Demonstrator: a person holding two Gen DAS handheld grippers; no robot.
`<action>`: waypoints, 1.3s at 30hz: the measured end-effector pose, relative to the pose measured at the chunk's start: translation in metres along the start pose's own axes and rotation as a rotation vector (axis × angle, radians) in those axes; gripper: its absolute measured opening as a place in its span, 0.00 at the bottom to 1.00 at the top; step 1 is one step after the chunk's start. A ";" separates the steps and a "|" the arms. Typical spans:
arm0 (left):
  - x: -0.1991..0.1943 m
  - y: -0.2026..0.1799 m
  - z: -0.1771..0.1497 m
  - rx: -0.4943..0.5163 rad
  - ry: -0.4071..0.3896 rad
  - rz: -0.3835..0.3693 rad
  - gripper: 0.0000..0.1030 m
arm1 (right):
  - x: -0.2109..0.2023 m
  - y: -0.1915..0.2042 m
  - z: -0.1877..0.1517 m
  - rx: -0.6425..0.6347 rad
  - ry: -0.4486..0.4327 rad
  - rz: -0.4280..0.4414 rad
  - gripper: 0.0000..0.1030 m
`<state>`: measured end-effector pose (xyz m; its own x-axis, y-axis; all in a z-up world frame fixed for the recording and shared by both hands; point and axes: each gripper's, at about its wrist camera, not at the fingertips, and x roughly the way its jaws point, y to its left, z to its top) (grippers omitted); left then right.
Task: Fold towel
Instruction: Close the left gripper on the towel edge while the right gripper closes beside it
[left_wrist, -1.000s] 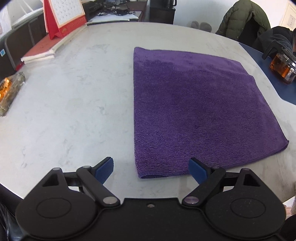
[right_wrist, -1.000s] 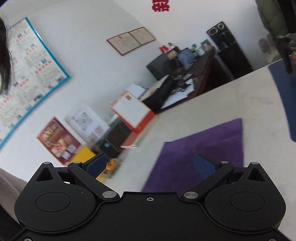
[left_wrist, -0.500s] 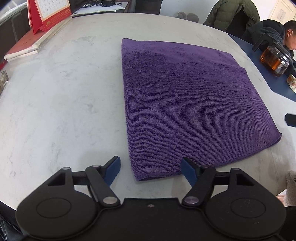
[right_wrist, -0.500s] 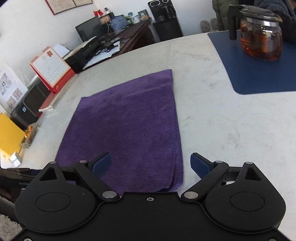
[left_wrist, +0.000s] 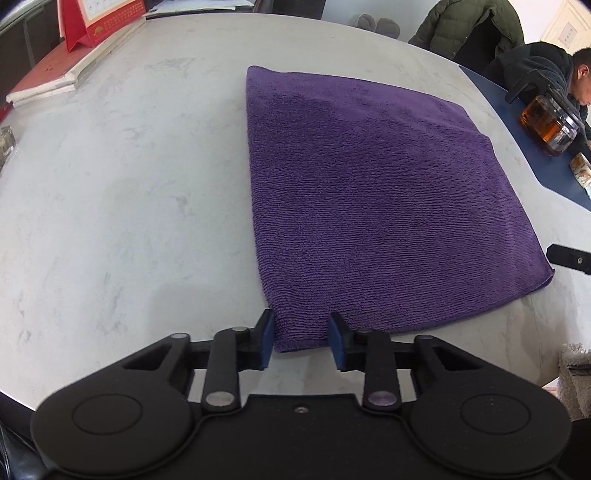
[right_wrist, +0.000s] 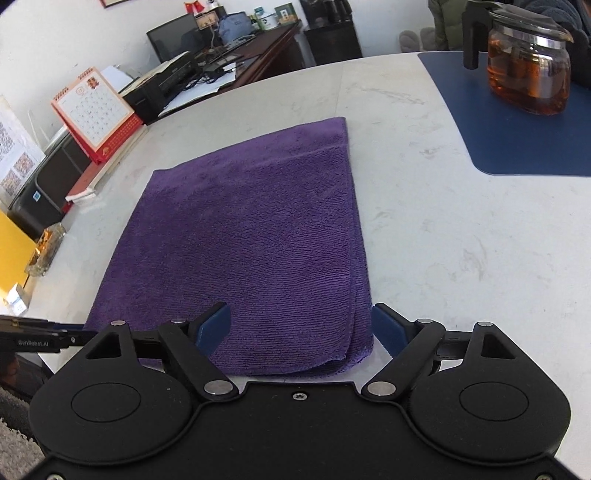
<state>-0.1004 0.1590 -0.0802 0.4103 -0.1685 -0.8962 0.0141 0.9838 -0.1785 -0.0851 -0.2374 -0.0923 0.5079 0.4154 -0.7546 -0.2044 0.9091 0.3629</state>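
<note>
Closing around the purple towel (left_wrist: 369, 199) corners, both grippers' fingers stand apart; one reads "GenRobot.AI".

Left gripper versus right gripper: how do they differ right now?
The left gripper is narrow and closing over the towel's near left corner; the right gripper is wide, closing more slowly, straddling the near right corner where layered edges show. Neither gripper's fingers visibly press the cloth yet. Both point down at the near edge.

An office: desk monitor (right_wrist: 173, 37), printer (right_wrist: 162, 86), desk calendar (right_wrist: 94, 110).
</note>
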 end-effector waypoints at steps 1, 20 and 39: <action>0.000 0.001 0.000 -0.011 0.004 -0.008 0.18 | 0.000 0.002 0.000 -0.012 0.005 -0.001 0.74; -0.002 0.003 0.006 -0.049 0.007 -0.070 0.11 | -0.002 -0.019 -0.006 0.066 0.051 -0.090 0.56; 0.001 0.008 0.003 -0.043 0.023 -0.093 0.11 | 0.003 -0.027 -0.010 0.164 0.085 -0.015 0.41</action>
<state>-0.0977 0.1666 -0.0812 0.3883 -0.2603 -0.8840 0.0117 0.9606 -0.2777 -0.0866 -0.2603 -0.1094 0.4361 0.4095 -0.8013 -0.0548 0.9009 0.4306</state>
